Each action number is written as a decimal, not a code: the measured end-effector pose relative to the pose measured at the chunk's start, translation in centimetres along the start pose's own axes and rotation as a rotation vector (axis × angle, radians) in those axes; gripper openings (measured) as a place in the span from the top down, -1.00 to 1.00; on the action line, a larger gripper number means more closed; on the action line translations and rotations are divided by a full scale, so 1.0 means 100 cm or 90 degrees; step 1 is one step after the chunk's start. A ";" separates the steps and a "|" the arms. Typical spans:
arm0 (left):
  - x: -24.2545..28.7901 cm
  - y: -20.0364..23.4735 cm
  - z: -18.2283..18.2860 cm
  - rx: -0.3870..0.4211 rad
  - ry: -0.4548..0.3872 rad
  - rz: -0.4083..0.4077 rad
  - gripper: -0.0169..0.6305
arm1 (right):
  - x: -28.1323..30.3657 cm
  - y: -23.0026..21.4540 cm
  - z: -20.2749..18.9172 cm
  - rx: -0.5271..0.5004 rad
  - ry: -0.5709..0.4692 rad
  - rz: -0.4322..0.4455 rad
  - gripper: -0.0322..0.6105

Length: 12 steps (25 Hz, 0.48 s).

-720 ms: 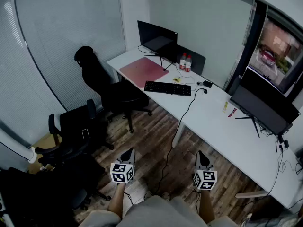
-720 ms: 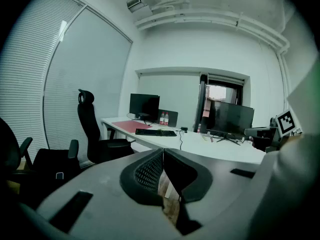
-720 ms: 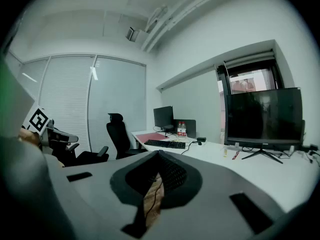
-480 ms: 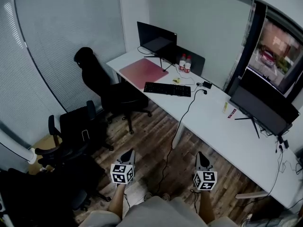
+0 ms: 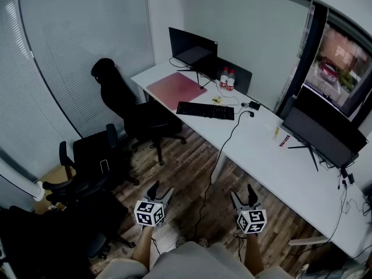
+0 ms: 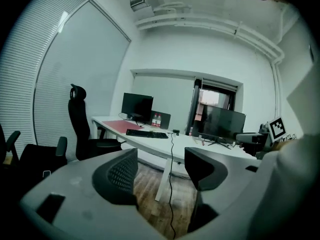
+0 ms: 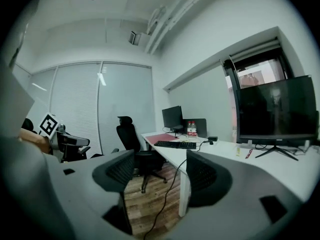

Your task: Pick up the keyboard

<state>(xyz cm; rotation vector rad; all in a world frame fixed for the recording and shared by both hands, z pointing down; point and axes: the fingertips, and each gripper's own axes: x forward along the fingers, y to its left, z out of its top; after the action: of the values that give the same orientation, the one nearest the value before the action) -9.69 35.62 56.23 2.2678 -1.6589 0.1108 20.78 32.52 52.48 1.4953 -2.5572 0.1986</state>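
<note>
- The keyboard [image 5: 205,110] is black, long and flat. It lies on the white desk [image 5: 261,150], a bit above the middle of the head view, just beside the pink mat [image 5: 177,88].
- The left gripper [image 5: 161,189] is low in the picture. Its jaws stand wide apart with nothing between them — only the wood floor shows past them.
- The right gripper [image 5: 242,192] is low too, and its jaws are also wide apart and hold nothing.
- Both claws are well apart from the keyboard, so reaching it is not yet done.
- The keyboard looks thin and stiff, and it is likely light. It should not bend when lifted.
- Its plastic looks smooth, so it may slip if only one corner is pinched.
- The keys could get pushed or pop off, so the claws are best kept off them.
- A good way is one claw on each short end, pinching the edge — then lifting it flat.
- A black cable [image 5: 224,150] runs over the desk close by. I cannot tell if it is joined to the keyboard, so it may tug.
</note>
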 end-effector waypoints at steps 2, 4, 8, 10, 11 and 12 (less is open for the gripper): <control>0.001 -0.003 0.000 -0.001 0.001 -0.002 0.11 | 0.002 0.001 0.000 -0.006 0.001 0.007 -0.09; 0.001 -0.005 0.000 0.001 0.002 -0.002 0.11 | 0.002 0.001 -0.001 -0.009 0.003 0.006 -0.13; 0.001 -0.007 -0.001 0.003 0.000 0.005 0.11 | 0.001 -0.002 -0.006 -0.012 0.012 0.009 -0.12; 0.002 -0.008 -0.001 0.004 0.001 0.008 0.11 | 0.001 -0.004 -0.008 -0.014 0.015 0.010 -0.12; 0.003 -0.009 -0.001 0.004 0.001 0.009 0.12 | 0.001 -0.006 -0.009 -0.015 0.017 0.010 -0.11; 0.004 -0.010 0.000 0.004 0.001 0.011 0.11 | 0.001 -0.008 -0.010 -0.016 0.018 0.010 -0.10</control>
<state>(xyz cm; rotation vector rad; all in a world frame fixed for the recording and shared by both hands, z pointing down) -8.62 35.58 56.15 2.2584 -1.6797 0.1211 21.48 32.28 53.46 1.4535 -2.5403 0.1865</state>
